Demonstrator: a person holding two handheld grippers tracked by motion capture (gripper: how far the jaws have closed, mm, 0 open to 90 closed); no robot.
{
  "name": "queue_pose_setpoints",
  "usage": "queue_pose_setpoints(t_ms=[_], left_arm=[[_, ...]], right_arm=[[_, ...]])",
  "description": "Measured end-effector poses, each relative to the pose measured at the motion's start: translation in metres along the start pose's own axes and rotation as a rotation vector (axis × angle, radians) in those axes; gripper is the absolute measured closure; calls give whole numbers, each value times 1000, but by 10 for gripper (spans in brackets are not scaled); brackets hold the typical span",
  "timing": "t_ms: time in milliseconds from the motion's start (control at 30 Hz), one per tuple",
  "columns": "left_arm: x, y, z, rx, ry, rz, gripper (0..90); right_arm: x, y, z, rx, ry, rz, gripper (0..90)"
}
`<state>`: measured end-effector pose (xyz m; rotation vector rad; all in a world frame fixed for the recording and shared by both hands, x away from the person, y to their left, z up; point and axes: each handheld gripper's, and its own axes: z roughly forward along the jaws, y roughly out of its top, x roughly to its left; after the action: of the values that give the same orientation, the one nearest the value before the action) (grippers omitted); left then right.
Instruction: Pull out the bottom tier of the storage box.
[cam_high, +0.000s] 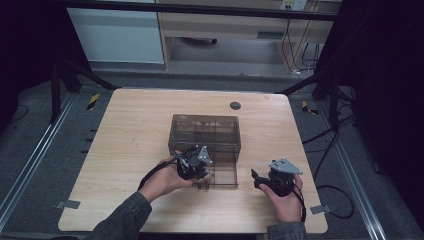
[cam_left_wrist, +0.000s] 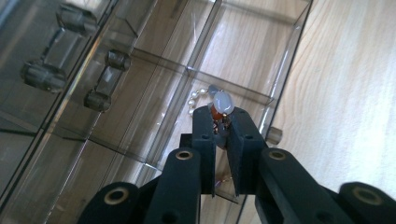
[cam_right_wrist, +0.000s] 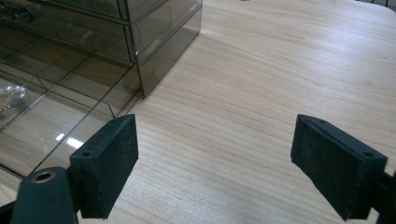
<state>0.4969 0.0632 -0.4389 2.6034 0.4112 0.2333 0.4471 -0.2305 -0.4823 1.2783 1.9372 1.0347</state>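
Bracelet (cam_left_wrist: 215, 103) pinched in left gripper (cam_left_wrist: 221, 122) over open drawer (cam_left_wrist: 261, 95), seemingly just above a compartment; right gripper (cam_right_wrist: 215, 163) agape, farther off.

The organizer (cam_left_wrist: 140, 93) is smoky clear plastic, glossy and smooth. The bench (cam_right_wrist: 280, 70) is pale matt wood grain. The bracelet (cam_left_wrist: 219, 102) has glossy beads; the right hand-held gripper (cam_right_wrist: 229, 163) pads look rough, matt black.
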Motion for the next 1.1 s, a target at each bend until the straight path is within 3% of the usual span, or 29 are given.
queue_pose_setpoints(t_ms=[200, 367, 467, 900, 1100], left_arm=[[1, -2, 4, 3, 0, -3, 820], [1, -1, 5, 5, -2, -8, 753], [-2, 0, -4, -24, -14, -9, 749], [-5, 8, -35, -94, 47, 4, 617], [1, 13, -45, -123, 94, -13, 469]], right_arm=[[-1, -1, -1, 3, -8, -2, 156], [1, -1, 0, 7, -12, -16, 156], [2, 0, 0, 2, -16, -12, 155], [10, 3, -9, -27, -33, -23, 199], [20, 4, -16, -39, -24, -43, 234]])
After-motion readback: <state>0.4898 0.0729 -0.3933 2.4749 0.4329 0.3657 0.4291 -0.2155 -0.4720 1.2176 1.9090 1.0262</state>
